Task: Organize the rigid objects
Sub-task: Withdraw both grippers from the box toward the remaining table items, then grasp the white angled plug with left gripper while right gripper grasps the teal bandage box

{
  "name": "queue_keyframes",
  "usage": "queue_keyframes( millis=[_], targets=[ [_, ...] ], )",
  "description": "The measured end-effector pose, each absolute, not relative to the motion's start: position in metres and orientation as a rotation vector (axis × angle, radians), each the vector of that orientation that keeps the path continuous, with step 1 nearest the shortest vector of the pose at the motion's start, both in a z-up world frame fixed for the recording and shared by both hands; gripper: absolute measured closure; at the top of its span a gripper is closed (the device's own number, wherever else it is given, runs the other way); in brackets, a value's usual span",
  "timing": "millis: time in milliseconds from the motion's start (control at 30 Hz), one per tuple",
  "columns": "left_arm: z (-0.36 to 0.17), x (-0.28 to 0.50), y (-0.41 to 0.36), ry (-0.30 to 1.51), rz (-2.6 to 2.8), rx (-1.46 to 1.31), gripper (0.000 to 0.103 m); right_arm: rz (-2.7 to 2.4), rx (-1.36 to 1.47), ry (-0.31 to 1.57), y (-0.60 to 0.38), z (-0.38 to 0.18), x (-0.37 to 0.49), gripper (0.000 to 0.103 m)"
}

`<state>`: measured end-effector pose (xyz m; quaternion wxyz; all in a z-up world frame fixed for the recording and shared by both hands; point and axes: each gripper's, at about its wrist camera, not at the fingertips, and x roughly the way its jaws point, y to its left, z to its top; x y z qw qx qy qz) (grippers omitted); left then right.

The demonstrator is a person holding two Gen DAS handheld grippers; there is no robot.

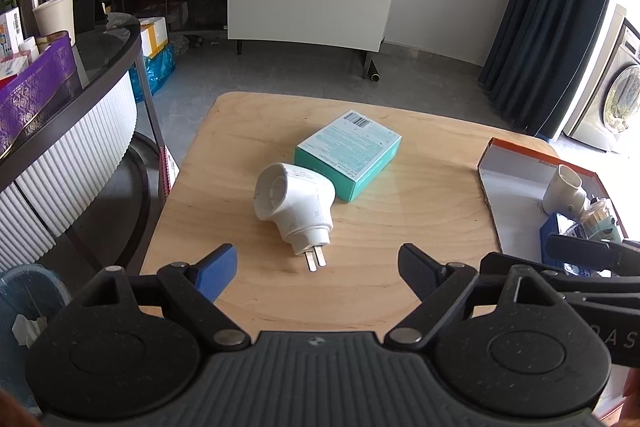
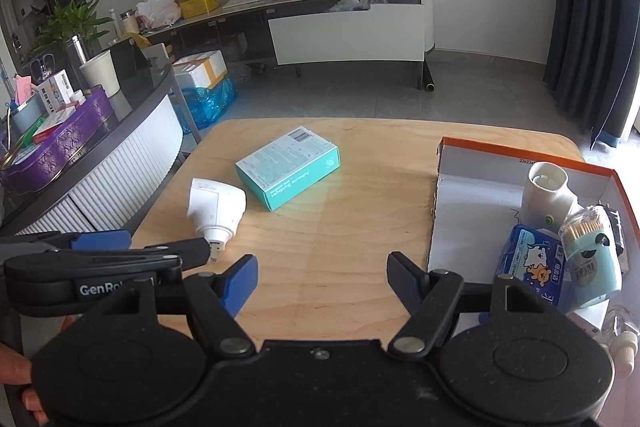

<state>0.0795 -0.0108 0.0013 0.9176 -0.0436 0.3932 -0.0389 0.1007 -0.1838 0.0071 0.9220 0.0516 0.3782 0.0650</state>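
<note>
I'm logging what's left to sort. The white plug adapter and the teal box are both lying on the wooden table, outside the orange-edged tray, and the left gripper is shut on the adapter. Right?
Not quite: the left gripper is open and holds nothing, as the left wrist view shows. The white plug adapter lies apart from its fingers. The rest stands: adapter and teal box lie on the wooden table, outside the orange-edged tray.

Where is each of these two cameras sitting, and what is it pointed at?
Left wrist view: rides on the left tongs, looking down past their open fingers at the white plug adapter on the wooden table.
Right wrist view: rides on the right tongs, also open, facing bare tabletop; a hand shows at the left edge.
Both show the adapter, the teal box and the orange-rimmed box.
</note>
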Motion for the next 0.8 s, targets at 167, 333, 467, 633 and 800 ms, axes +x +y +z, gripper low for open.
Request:
queue_keyframes(
  millis=[167,333,467,633,800],
  targets=[
    [-0.006,0.087,-0.005,0.818,-0.070,-0.088,0.014,0.149,0.114,0.786,-0.180,-0.001,0.111,0.018],
    [-0.013,0.097,-0.003,0.827,-0.058,-0.083,0.013,0.156,0.120,0.793,-0.177,-0.007,0.121,0.018],
    [-0.019,0.105,-0.004,0.841,-0.044,-0.076,0.012,0.159,0.118,0.802,-0.176,-0.012,0.128,0.018],
    [-0.027,0.114,-0.007,0.855,-0.031,-0.067,0.011,0.164,0.115,0.809,-0.177,-0.017,0.135,0.017],
    [-0.036,0.125,-0.009,0.851,-0.017,-0.042,0.005,0.146,0.127,0.818,-0.184,-0.022,0.143,0.017]
  ],
)
